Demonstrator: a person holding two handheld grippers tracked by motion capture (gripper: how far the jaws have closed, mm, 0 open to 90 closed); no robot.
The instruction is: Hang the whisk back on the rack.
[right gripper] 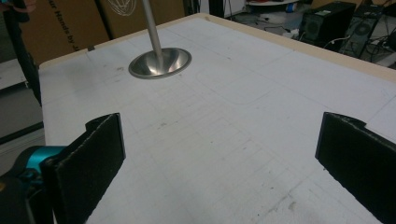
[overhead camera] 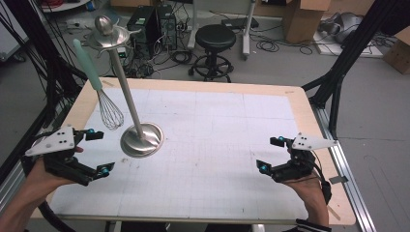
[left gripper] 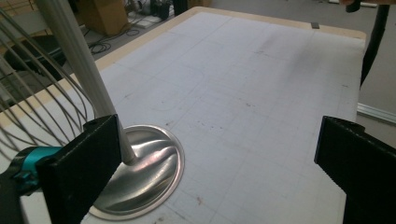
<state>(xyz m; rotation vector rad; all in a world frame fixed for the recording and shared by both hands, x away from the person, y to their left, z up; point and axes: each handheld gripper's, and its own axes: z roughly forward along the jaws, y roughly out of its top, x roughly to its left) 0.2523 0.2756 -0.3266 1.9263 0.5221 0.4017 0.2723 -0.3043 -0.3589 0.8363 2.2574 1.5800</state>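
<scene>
Whisk (overhead camera: 103, 92) hangs left of stand (overhead camera: 134, 109).

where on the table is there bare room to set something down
The white gridded mat lies bare from the round steel base of the tall metal stand across to the right gripper, and back to the far wooden edge. It is crowded at the left: the mint-handled wire whisk hangs beside the pole there, with the left gripper close by.

Black tools (overhead camera: 95, 152), teal joints, grey three-cornered plates, striped cuff
</scene>
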